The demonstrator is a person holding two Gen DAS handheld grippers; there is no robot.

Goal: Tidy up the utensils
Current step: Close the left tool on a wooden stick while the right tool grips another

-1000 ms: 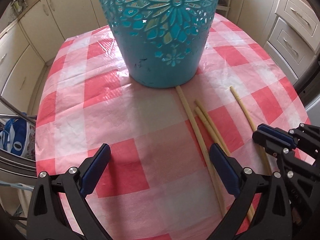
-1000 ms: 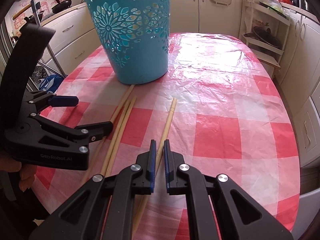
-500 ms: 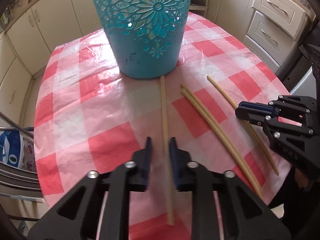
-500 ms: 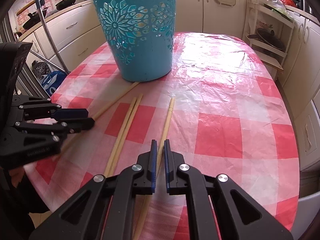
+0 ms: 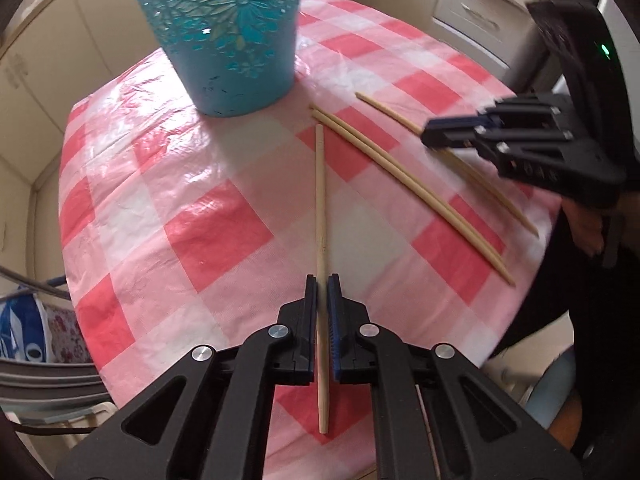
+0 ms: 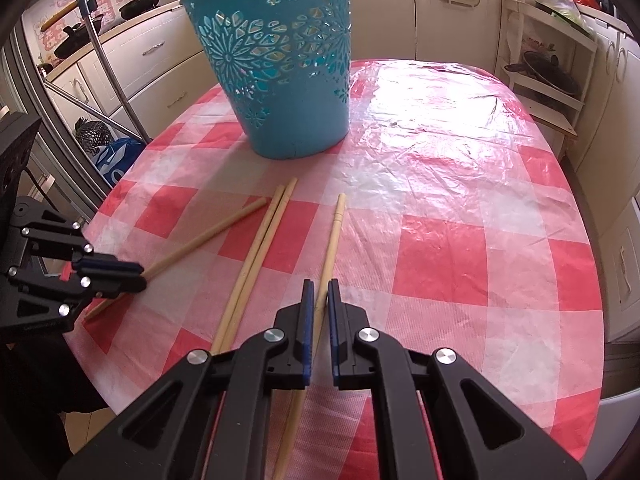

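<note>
A teal cut-out basket (image 5: 224, 32) (image 6: 280, 68) stands at the far side of the red-checked table (image 5: 200, 220) (image 6: 440, 260). My left gripper (image 5: 322, 280) (image 6: 136, 276) is shut on a bamboo chopstick (image 5: 320, 200) (image 6: 208, 236) that runs straight out between its pads. A pair of chopsticks (image 5: 400, 184) (image 6: 260, 256) lies side by side on the cloth between the grippers. Further right, my right gripper (image 6: 319, 286) (image 5: 430, 134) is shut on a single chopstick (image 6: 334, 240) (image 5: 384, 106), low over the cloth.
Cream cabinets (image 6: 132, 60) and drawers (image 5: 472, 12) ring the table. A metal frame with a blue bag (image 6: 116, 160) stands off the left edge, and an open shelf rack (image 6: 548, 80) at the back right. A person's hand (image 5: 584, 224) holds the right gripper.
My left gripper went from wide open to shut on the chopstick and drew it back from the basket, rolling as it went. The right gripper stayed put, still shut.
</note>
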